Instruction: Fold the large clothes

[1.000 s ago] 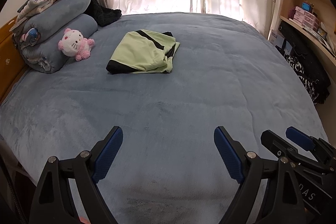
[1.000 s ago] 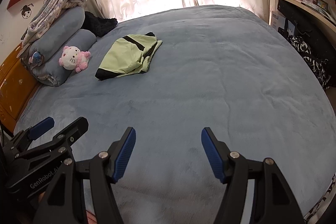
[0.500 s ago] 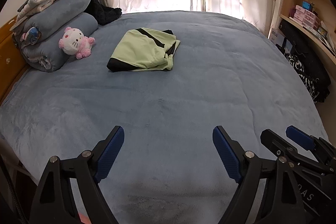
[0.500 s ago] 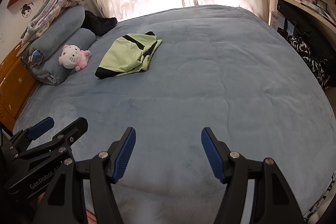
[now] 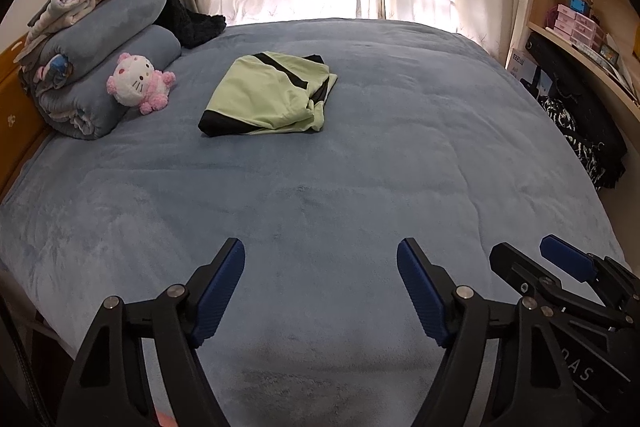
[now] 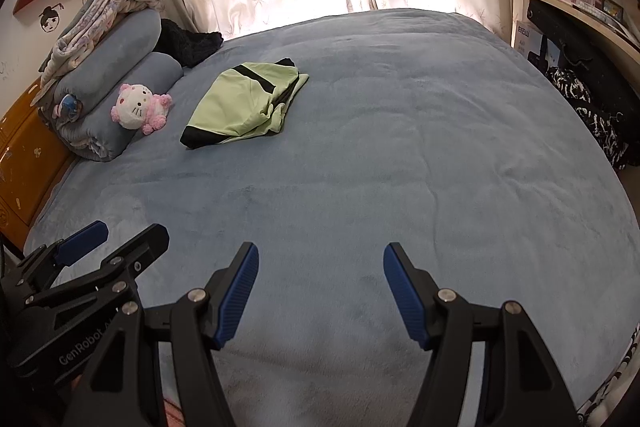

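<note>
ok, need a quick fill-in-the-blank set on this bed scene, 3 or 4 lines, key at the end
1. The folded garment lying on the bed is light ____ with black trim.
2. The pink and white plush toy leans against the rolled ____ blankets.
3. The jaws of the right gripper hold ____; only the bed cover shows between them.
4. The left gripper has its jaws ____, apart from the garment.

Missing words: green; blue; nothing; open

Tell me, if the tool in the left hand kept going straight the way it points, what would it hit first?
Most likely the bare blue blanket just ahead of the left tool, well short of the folded green garment; nothing else seems to lie between.
</note>
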Motion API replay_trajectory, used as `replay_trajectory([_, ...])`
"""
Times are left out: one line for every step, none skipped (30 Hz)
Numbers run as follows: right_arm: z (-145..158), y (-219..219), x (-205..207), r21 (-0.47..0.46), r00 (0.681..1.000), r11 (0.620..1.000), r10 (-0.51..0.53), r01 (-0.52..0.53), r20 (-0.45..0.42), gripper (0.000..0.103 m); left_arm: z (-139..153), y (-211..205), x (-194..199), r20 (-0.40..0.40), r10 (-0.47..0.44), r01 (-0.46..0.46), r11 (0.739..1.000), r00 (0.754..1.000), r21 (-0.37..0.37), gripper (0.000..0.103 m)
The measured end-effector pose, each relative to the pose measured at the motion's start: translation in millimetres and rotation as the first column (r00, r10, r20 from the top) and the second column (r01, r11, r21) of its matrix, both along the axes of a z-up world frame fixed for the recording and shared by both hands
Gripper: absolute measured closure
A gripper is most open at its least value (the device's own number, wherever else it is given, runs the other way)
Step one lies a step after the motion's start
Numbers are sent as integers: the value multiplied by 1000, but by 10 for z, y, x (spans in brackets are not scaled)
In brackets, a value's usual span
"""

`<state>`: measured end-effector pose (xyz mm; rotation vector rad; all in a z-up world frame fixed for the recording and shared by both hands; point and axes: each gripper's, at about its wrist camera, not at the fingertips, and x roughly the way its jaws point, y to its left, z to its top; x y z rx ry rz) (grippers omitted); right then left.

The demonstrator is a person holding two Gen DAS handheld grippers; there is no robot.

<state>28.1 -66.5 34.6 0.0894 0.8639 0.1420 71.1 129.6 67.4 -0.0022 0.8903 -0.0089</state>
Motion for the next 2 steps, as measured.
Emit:
replay_trajectory([1,2,1,-1,1000,1000,0,0,0,38,-1,-2,5,-3,0,0,1000,1000,-2,27])
replay_trajectory([-2,2,2,-2,1000,1000,0,0,0,38,-5,0,6,-6,1,-1,1000,1000,-3,27])
